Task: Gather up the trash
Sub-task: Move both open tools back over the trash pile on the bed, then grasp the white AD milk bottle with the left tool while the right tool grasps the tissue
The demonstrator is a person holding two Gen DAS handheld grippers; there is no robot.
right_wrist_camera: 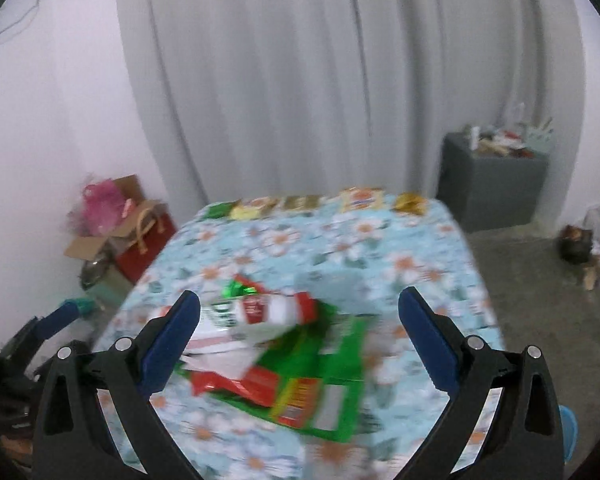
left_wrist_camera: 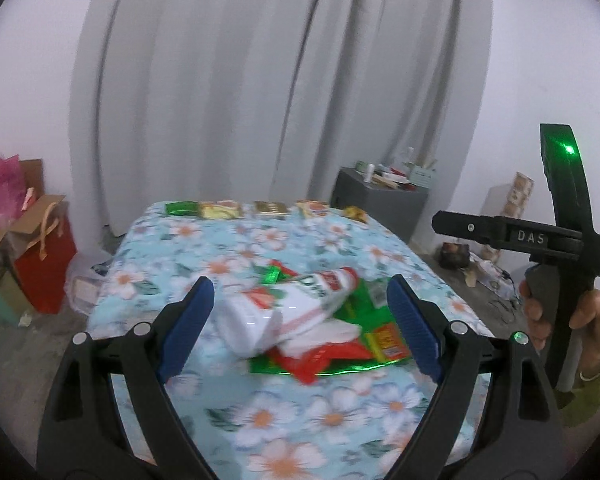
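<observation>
several glossy crumpled wrappers (left_wrist_camera: pixel 300 320) heaped on floral cloth (left_wrist_camera: pixel 300 420)

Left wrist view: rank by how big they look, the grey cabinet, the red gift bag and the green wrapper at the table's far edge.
1. grey cabinet
2. red gift bag, close behind; it stands nearer, so unsure
3. green wrapper, clearly smallest

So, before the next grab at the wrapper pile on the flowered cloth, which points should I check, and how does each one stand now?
1. Left gripper open, nothing between its pads: ok.
2. Right gripper open and empty: ok.
3. Wrapper pile ahead of both grippers on the flowered cloth: ok.
4. Sharp view of the pile: not ok, both views blurred.
5. Far row of packets untouched at the cloth's far edge: ok.
6. A bin for the trash: cannot tell.
</observation>
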